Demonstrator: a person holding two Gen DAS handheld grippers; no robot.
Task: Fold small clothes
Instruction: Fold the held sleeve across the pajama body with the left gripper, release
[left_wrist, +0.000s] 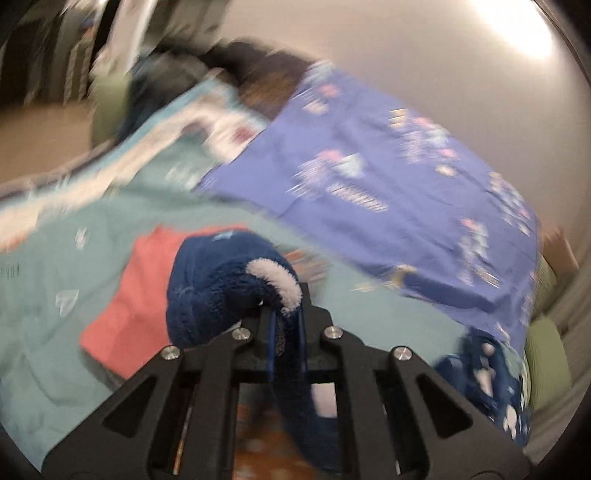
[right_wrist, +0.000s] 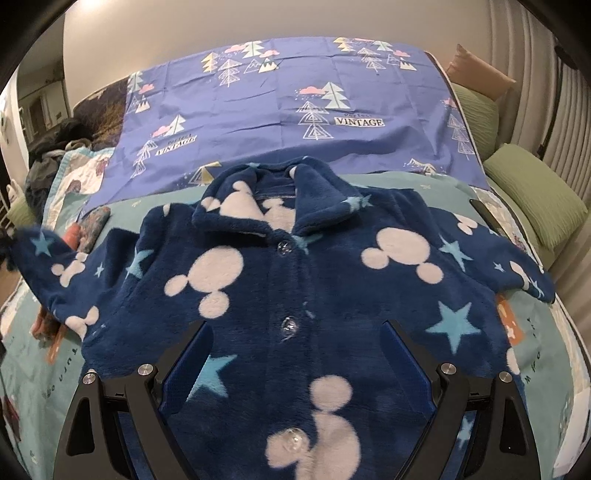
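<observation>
A small dark blue fleece jacket (right_wrist: 295, 288) with white mouse-head shapes and light blue stars lies front up on the teal bed cover (right_wrist: 22, 369), buttons closed, collar away from me. My right gripper (right_wrist: 295, 343) is open, its fingers spread over the jacket's lower front. My left gripper (left_wrist: 284, 314) is shut on the jacket's left sleeve (left_wrist: 221, 284), lifted off the bed; that view is motion-blurred. The lifted sleeve also shows at the left of the right wrist view (right_wrist: 48, 273).
A purple sheet (right_wrist: 288, 103) with tree prints covers the far half of the bed. Green pillows (right_wrist: 532, 199) lie at the right. A pink garment (left_wrist: 133, 299) lies under the left gripper. A pile of dark clothes (right_wrist: 55, 147) sits at the far left.
</observation>
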